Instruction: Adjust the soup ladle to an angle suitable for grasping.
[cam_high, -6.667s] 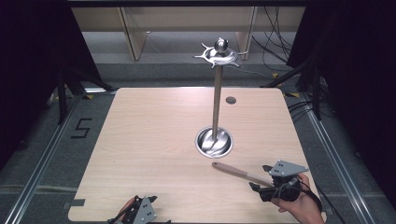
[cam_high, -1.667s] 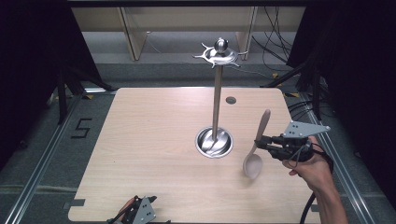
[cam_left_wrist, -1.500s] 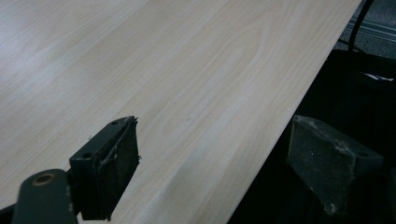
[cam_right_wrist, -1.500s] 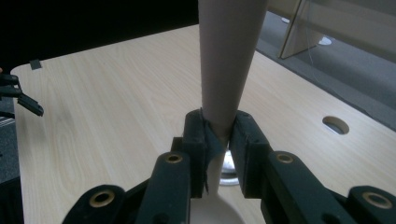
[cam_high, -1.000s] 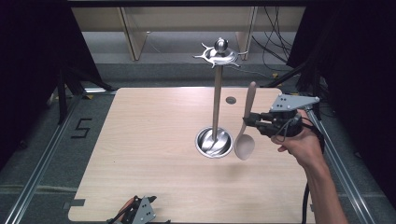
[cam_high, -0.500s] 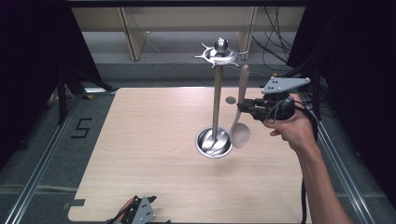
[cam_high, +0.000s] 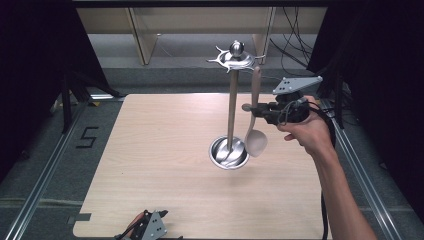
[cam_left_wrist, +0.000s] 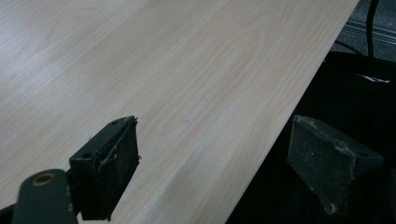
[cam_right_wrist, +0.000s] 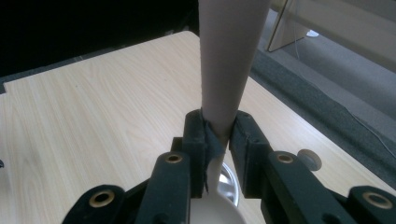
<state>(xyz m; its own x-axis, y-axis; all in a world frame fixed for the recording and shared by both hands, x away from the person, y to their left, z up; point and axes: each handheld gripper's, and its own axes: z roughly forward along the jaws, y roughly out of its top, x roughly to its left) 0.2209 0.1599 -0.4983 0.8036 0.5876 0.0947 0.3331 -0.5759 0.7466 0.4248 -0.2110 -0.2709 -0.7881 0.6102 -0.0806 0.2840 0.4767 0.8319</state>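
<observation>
Since half a second ago the right tongs (cam_high: 260, 111) have carried the spoon (cam_high: 255, 135) a little closer to the stand (cam_high: 231, 100), so its handle tip now sits just under the hooked crown at the top.

On the floor left of the bench (cam_high: 150, 150), well away from both tongs, a black "5" (cam_high: 88, 136) can be read; no other writing is legible.

Seen from above, the right forearm reaches in from the lower right, the hand (cam_high: 310, 132) raised above the bench with the tongs pointing left toward the stand's post. They are clamped on the spoon's handle about midway; the handle rises above them and the bowl hangs below, just beside the stand's round base. The right gripper view shows both pads (cam_right_wrist: 196, 135) pressed against the handle (cam_right_wrist: 231, 60).

At the bench's near edge the left tongs (cam_high: 145, 229) lie low. In the left gripper view they gape wide with nothing between them, one pad (cam_left_wrist: 109, 163) over the bench, the other past its edge.
</observation>
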